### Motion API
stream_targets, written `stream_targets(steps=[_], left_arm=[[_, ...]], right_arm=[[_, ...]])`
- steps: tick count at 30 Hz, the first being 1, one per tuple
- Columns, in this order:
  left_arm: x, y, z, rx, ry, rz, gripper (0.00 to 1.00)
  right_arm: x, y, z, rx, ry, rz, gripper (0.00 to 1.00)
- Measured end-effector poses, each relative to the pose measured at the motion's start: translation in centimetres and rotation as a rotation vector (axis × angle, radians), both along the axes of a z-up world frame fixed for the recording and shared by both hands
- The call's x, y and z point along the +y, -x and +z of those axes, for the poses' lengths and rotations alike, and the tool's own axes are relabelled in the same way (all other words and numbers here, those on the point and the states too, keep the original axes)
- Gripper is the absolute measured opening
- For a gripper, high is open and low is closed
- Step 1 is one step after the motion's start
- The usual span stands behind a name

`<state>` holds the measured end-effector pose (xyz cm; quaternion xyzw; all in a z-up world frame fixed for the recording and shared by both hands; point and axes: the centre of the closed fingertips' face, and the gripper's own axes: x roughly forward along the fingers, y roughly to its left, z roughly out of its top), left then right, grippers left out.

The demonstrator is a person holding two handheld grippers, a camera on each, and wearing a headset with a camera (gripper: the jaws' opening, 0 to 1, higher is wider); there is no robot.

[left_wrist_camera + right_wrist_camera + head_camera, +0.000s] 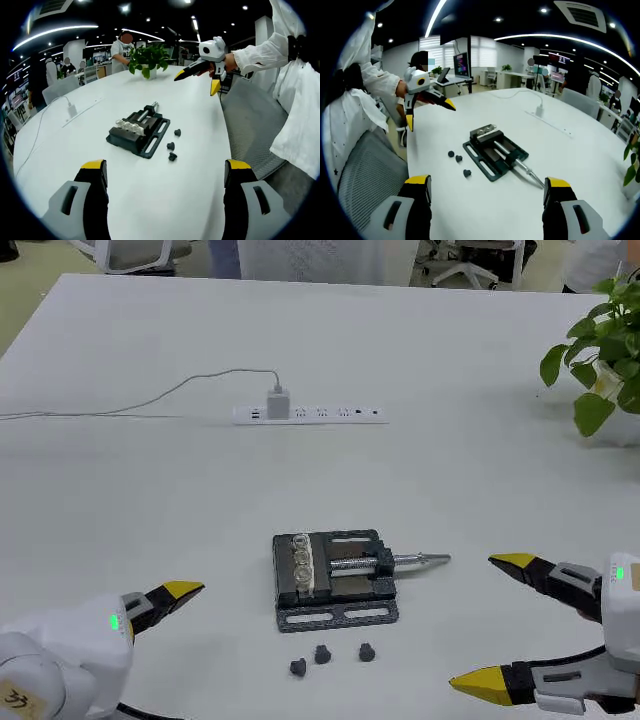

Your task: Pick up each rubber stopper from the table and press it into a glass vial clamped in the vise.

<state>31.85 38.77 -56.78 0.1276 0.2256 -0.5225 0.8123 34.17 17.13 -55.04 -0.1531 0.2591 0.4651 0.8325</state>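
A small black vise (340, 602) sits at mid-table with three glass vials (302, 565) clamped in a row at its left end. Three dark rubber stoppers (322, 653) lie loose on the table just in front of it. My left gripper (170, 600) hovers open at the lower left, well clear of the stoppers. My right gripper (495, 620) is open at the lower right, beyond the vise handle. In the left gripper view, the vise (137, 132) and stoppers (170, 146) lie ahead of the open left gripper (166, 167). The right gripper view shows the vise (492, 150) and stoppers (459, 158) ahead of the open right gripper (486, 181).
A white power strip (310, 414) with a plugged charger and a cable lies behind the vise. A potted plant (605, 350) stands at the right edge. Office chairs line the far side. People stand in the background.
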Motion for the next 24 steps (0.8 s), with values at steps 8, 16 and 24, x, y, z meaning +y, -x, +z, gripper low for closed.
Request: stream_targets(steps=[8, 16, 24], left_arm=[[-0.01, -0.39, -0.11, -0.001, -0.005, -0.002, 0.94], [-0.4, -0.57, -0.32, -0.002, -0.021, -0.024, 0.88], [-0.8, -0.8, -0.39, -0.002, -0.031, -0.04, 0.8]], right_arm=[[0.02, -0.12, 0.09, -0.001, -0.003, -0.003, 0.91], [-0.18, -0.09, 0.16, 0.001, -0.004, -0.01, 0.91], [-0.28, -0.08, 0.17, 0.0, -0.007, -0.017, 0.9]])
